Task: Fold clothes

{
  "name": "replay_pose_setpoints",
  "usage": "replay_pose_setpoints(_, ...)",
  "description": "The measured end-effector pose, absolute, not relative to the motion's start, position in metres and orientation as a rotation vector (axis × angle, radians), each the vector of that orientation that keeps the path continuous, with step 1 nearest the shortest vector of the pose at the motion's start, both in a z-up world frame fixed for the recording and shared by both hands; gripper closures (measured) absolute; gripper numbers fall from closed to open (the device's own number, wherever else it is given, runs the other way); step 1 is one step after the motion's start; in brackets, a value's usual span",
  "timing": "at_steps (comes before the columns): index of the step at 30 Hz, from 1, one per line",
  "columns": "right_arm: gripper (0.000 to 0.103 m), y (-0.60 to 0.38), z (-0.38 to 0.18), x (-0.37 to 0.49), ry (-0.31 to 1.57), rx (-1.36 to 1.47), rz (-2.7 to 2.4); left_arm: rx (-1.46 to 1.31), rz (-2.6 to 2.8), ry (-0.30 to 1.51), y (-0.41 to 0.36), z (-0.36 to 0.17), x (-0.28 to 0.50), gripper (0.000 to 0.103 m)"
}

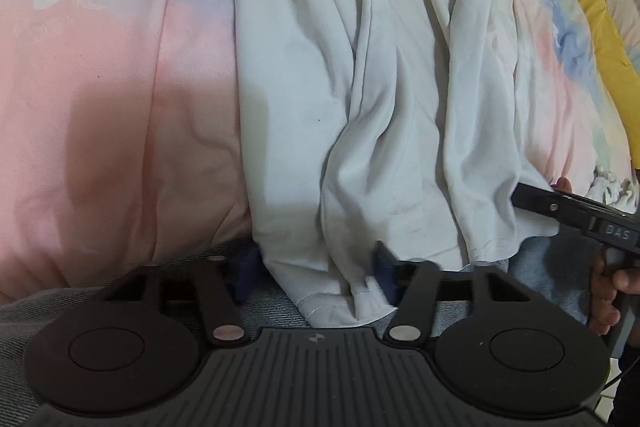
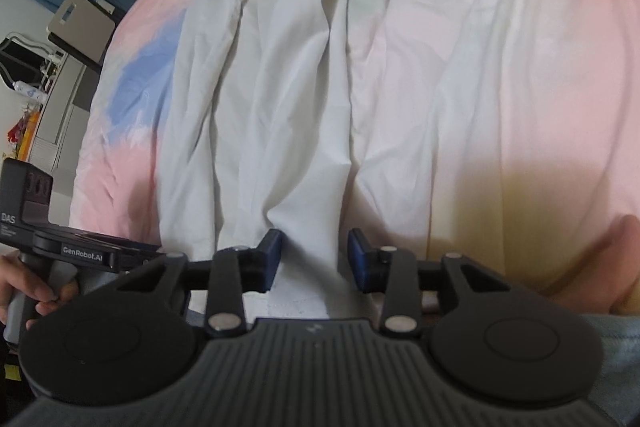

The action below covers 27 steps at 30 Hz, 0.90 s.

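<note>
Both your left tool (image 1: 316, 277) and right tool (image 2: 314, 259) stand open around the white garment's (image 1: 380, 107) hem, so closing shallow could miss a layer or pinch the bedsheet (image 2: 520, 67).

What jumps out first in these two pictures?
A pale grey-white garment lies rumpled in long folds down a pastel pink, blue and yellow bedspread. At the near hem, both black tongs, left and right, stand open astride the cloth.

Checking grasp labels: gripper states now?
Left gripper: open, hem of the pale grey cotton garment between its jaws.
Right gripper: open, same hem between.
</note>
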State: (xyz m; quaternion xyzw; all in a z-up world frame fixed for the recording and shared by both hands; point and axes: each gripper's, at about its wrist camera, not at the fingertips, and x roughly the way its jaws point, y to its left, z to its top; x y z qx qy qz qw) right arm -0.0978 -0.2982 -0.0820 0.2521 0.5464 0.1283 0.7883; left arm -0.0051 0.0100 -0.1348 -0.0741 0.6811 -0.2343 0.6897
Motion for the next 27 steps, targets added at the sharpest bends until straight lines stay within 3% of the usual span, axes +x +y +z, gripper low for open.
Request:
replay_pose_setpoints(1,0.065,-0.298,-0.084,-0.096,1.184,0.544,0.281,-0.175,-0.533,1.513,0.012,-0.135,-0.007,0.072)
replay_pose_setpoints(2,0.072,-0.297,-0.086,-0.095,1.19,0.544,0.287,-0.18,-0.543,1.499,0.014,-0.133,-0.008,0.076)
replay_pose_setpoints(3,0.087,-0.295,-0.086,-0.094,1.192,0.539,0.302,-0.181,-0.551,1.477,0.017,-0.131,-0.011,0.085)
replay_pose_setpoints(4,0.091,-0.293,-0.084,-0.095,1.19,0.527,0.316,-0.185,-0.56,1.454,0.019,-0.128,-0.013,0.091)
replay_pose_setpoints(6,0.097,-0.29,-0.078,-0.098,1.165,0.506,0.335,-0.233,-0.595,1.392,0.027,-0.116,-0.015,0.093)
replay_pose_setpoints(19,0.099,-0.315,0.017,-0.15,0.813,0.683,0.405,-0.694,-0.661,0.937,0.135,0.012,-0.07,0.095)
replay_pose_setpoints(27,0.099,-0.305,0.042,-0.217,0.804,0.694,0.462,-0.785,-0.709,0.928,0.152,0.013,-0.144,0.095)
